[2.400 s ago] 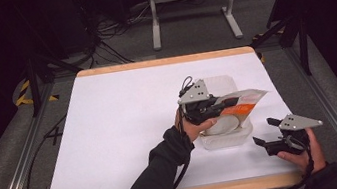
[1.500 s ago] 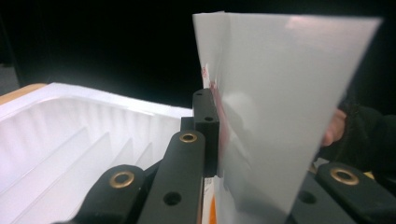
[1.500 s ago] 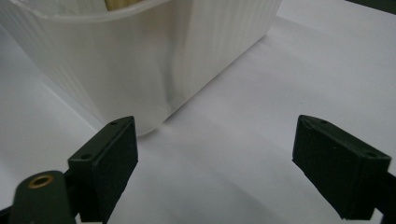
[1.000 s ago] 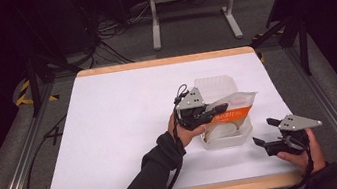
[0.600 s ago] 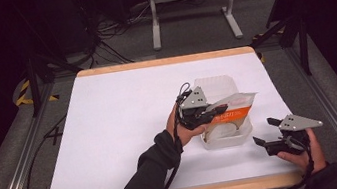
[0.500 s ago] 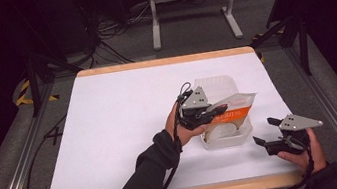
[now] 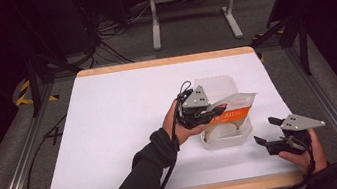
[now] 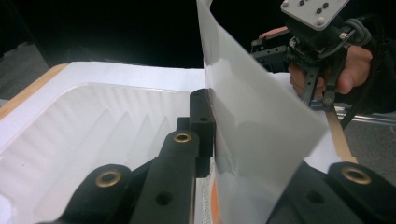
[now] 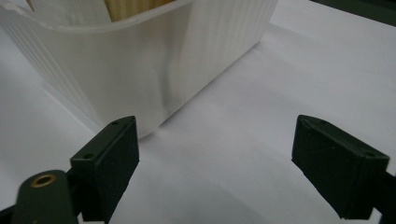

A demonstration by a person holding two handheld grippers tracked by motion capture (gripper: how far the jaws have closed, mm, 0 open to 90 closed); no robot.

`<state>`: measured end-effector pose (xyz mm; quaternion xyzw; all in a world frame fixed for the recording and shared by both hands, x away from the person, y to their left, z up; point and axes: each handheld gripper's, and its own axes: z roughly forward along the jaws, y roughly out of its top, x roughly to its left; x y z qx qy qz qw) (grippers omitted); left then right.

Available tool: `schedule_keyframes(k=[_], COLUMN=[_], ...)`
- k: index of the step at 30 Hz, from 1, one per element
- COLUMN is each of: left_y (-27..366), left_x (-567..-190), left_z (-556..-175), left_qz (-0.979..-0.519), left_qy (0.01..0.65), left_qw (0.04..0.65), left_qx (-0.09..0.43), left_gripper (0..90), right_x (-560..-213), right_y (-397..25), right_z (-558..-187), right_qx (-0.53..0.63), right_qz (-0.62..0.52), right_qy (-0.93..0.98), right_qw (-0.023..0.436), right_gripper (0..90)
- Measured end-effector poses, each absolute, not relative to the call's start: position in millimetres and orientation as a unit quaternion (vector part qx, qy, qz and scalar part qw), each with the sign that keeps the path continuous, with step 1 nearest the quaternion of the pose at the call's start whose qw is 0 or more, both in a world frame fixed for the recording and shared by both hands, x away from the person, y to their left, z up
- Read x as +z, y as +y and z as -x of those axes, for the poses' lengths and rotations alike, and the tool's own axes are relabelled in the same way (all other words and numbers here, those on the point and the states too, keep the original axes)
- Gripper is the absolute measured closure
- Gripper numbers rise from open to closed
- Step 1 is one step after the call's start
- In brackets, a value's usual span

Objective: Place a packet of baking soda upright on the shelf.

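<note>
The left hand-held gripper (image 7: 217,112) clamps the pouch (image 7: 232,111) over the tray (image 7: 215,85).

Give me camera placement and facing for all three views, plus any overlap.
High view: above the person's side, facing forward and down on the table; both forearms and hands.
Left gripper view: on the left gripper, along its jaws clamping the pouch over the tub.
Right gripper view: on the right gripper, jaws apart, facing the tub's wall.
Shared: the tub in all three.

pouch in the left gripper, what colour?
White pouch with an orange band; high view shows it best.
</note>
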<state>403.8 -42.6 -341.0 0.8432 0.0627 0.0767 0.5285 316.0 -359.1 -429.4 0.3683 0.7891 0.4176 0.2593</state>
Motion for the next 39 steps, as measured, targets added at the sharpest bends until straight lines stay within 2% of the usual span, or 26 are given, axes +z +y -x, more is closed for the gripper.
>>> schedule_keyframes(k=[7, 11, 15, 26, 31, 39], left_y=[-39, -36, -32, -27, -23, -10], left_x=[-338, -336, -334, -335, -336, -338], left_z=[-402, -402, -403, -407, -409, -410], left_qz=[-0.846, -0.849, -0.849, -0.855, -0.854, -0.866], left_qy=[0.065, 0.071, 0.08, 0.102, 0.114, 0.106], left_qw=[0.52, 0.51, 0.507, 0.485, 0.483, 0.464], left_qx=[0.101, 0.116, 0.129, 0.156, 0.154, 0.157], left_gripper=[75.5, 65.3, 49.2, 21.8, 14.1, 8.9], right_x=[-429, -430, -430, -431, -431, -431], right_y=[-359, -358, -359, -359, -358, -358], right_z=[-316, -316, -317, -317, -317, -317], right_qx=[0.416, 0.417, 0.416, 0.411, 0.411, 0.411], right_qz=[-0.368, -0.368, -0.369, -0.369, -0.368, -0.367], right_qy=[0.79, 0.79, 0.791, 0.793, 0.793, 0.794], right_qw=[0.259, 0.257, 0.256, 0.257, 0.258, 0.258], right_gripper=[15.6, 15.5, 15.5, 15.5, 15.5, 15.4])
